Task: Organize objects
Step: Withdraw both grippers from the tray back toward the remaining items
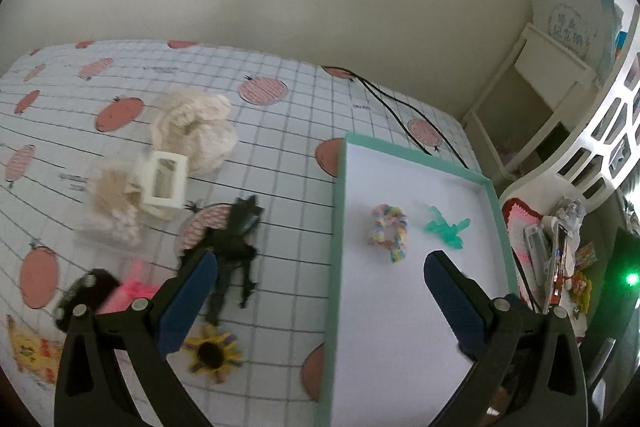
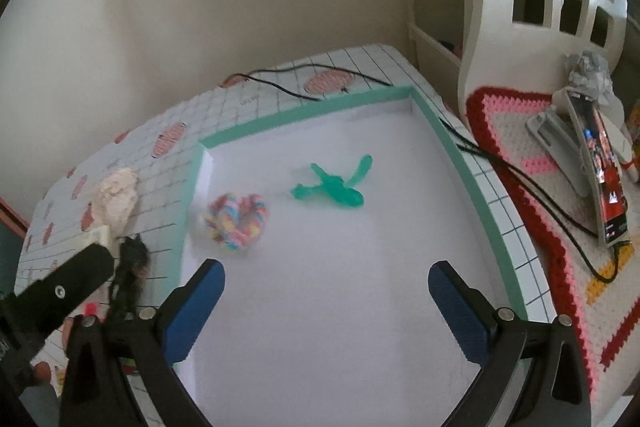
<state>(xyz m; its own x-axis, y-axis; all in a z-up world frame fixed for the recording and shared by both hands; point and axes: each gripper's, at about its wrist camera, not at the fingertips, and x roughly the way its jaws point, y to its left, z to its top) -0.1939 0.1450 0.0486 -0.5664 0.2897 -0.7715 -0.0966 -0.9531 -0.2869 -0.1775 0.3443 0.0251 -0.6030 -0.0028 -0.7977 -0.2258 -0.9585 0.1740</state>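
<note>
A grid-patterned tablecloth (image 1: 280,155) is covering the table; a teal-rimmed tray (image 1: 338,227) is sitting at its right edge, holding 2 items: a pastel scrunchie (image 1: 387,231) and a green clip (image 1: 446,229). Both the left gripper (image 1: 320,307) and right gripper (image 2: 326,311) are hanging spread wide, grasping nothing. The black hair clip (image 1: 234,247), lying just beside the tray's left rim, is probably light and rigid; grip across its body.

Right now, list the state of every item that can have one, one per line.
Left gripper: open, holding nothing.
Right gripper: open, holding nothing.
Tray: holds two items.
Pastel scrunchie: in tray.
Green clip: in tray.
Black clip: on tablecloth, outside tray.
Sunflower clip: outside tray.
Phone: screen lit, propped.
</note>
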